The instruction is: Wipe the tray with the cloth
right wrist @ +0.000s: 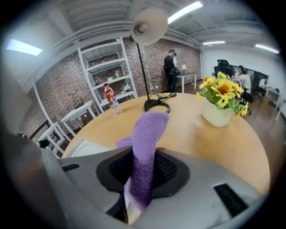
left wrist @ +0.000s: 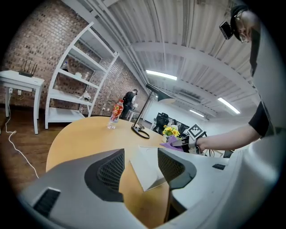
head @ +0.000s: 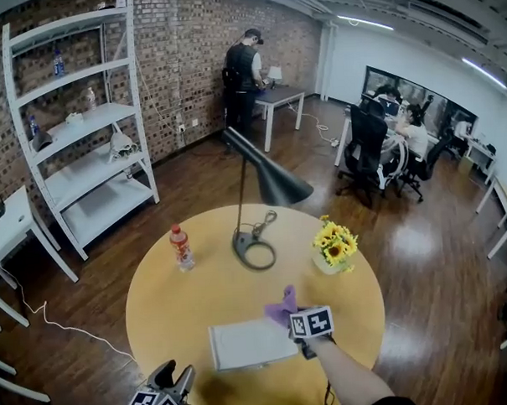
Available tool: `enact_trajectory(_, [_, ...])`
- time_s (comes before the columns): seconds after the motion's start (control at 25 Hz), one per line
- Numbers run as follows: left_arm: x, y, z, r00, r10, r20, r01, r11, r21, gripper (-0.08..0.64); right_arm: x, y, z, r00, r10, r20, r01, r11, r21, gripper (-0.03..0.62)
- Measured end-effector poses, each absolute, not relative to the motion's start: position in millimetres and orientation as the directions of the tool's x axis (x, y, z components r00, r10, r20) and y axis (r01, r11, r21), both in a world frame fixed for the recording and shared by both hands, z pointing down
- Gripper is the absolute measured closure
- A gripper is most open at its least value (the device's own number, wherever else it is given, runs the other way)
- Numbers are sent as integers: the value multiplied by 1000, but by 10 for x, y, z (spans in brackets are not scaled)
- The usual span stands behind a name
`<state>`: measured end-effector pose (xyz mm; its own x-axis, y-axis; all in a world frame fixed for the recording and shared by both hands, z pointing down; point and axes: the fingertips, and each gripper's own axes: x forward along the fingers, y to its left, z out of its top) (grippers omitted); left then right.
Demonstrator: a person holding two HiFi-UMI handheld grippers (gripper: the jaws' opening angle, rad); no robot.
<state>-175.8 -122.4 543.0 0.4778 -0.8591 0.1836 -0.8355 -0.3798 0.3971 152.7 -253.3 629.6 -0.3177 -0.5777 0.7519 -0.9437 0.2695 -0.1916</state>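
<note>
A white tray (head: 243, 345) lies flat on the round yellow table (head: 157, 302), near its front edge. My right gripper (head: 285, 315) hovers at the tray's right end, shut on a purple cloth (head: 282, 305) that sticks up from its jaws. In the right gripper view the cloth (right wrist: 147, 143) stands pinched between the pads, with the tray (right wrist: 87, 147) off to the left. My left gripper (head: 175, 374) sits at the table's front left edge, apart from the tray, jaws open. In its own view the tray (left wrist: 144, 172) shows beyond the gap, with nothing between the pads.
A black desk lamp (head: 254, 249) stands mid-table, a red-labelled bottle (head: 182, 247) to its left and a pot of sunflowers (head: 333, 248) to its right. White shelves (head: 83, 146) line the brick wall. People are at desks farther back.
</note>
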Motion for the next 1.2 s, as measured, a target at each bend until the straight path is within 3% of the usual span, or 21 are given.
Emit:
enact_trajectory(0.6, [-1240,-1332,5470,592,-786,180,-760,-470,449,336,1477,-1596,6348,-332,-608,721,-932,331,-150,492])
enact_trajectory(1.0, [-1361,-1280,5494,594,-785,177,-752,-463,469,336,1503,-1330,6387,-274,-605,747,-947,305,-101,492])
enact_trajectory(1.2, [-1578,-1261,5459,581,-800,152,-752,-456,476,336,960,-1468,6038,-345,-613,711,-895,442,-53,494])
